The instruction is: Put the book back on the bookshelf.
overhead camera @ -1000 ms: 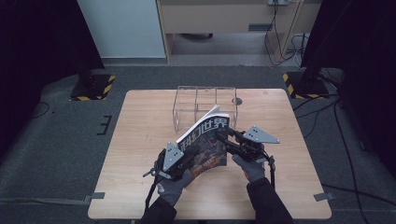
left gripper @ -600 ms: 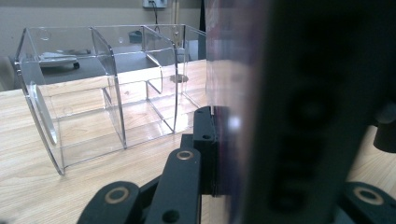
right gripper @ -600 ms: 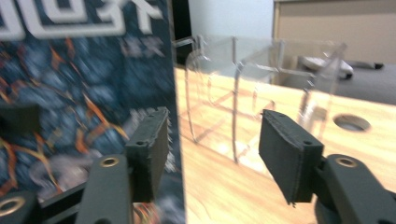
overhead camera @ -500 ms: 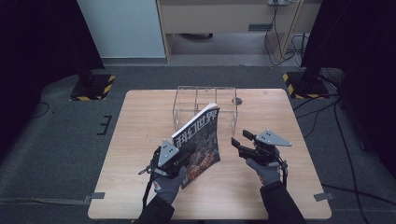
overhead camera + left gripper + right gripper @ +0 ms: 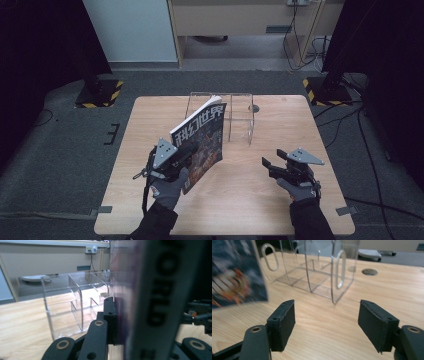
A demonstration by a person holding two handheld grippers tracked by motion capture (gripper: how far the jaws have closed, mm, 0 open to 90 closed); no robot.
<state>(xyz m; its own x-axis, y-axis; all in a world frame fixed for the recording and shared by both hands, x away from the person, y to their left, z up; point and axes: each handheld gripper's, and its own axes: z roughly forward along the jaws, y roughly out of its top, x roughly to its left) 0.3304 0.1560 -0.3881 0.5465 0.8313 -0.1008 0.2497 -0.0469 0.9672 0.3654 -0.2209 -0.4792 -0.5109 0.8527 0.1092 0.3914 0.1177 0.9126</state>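
Note:
A magazine (image 5: 200, 135) with a dark cover and white characters stands nearly upright above the wooden table (image 5: 300, 125), left of centre. My left gripper (image 5: 175, 159) is shut on its lower edge; in the left gripper view the jaws clamp its spine (image 5: 155, 300) close to the camera. My right gripper (image 5: 267, 164) hovers low over the table's right side, well apart from the magazine. Its jaws have just been opening and stand open (image 5: 327, 325) with nothing between them. The magazine's corner (image 5: 237, 275) shows at the upper left of the right gripper view.
A clear acrylic rack (image 5: 235, 117) with upright dividers stands at the table's far middle, just behind the magazine, also seen as the rack (image 5: 75, 305) and the rack (image 5: 317, 270). A cable hole (image 5: 251, 107) lies beside it. Bare wood lies between the two hands.
The right gripper has let go of the magazine, opened and drawn off to the right. The left gripper has raised the magazine and tipped it more upright.

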